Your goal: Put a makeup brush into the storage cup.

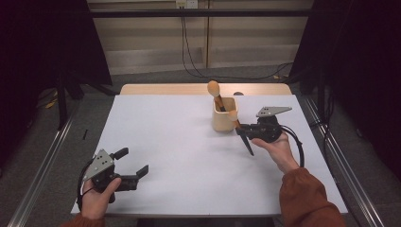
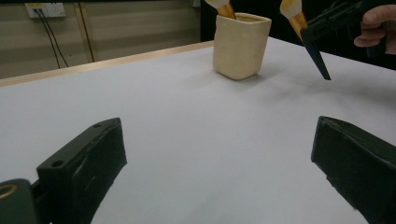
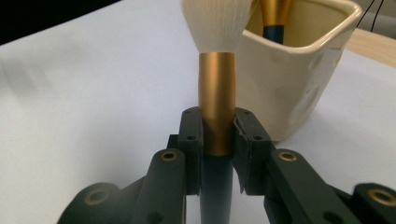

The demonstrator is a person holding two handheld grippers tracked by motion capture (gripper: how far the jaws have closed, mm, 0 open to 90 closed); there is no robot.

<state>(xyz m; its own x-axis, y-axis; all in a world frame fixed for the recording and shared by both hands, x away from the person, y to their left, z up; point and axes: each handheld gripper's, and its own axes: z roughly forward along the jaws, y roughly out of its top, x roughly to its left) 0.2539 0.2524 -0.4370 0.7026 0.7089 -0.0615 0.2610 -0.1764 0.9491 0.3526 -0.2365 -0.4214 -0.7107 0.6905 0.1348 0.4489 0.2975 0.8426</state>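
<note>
A cream cup (image 1: 224, 118) stands on the white table (image 1: 179, 151), right of centre, with one makeup brush (image 1: 214, 90) upright in it. My right gripper (image 1: 242, 130) is just right of the cup, shut on a second brush (image 1: 235, 119). In the right gripper view the pads (image 3: 194, 135) clamp its gold ferrule (image 3: 215, 93), with the white bristles (image 3: 215, 23) beside the cup's rim (image 3: 327, 32). Its dark handle (image 1: 248, 145) slants down toward the table. My left gripper (image 1: 134, 161) is low at the front left, open and holding nothing, far from the cup (image 2: 240, 44).
A wooden strip (image 1: 165, 89) runs along the table's far edge. Metal rails (image 1: 42, 161) flank both sides of the table. Cables (image 1: 189, 56) hang down the back wall. A wide stretch of bare white surface (image 2: 196, 116) lies between my left gripper and the cup.
</note>
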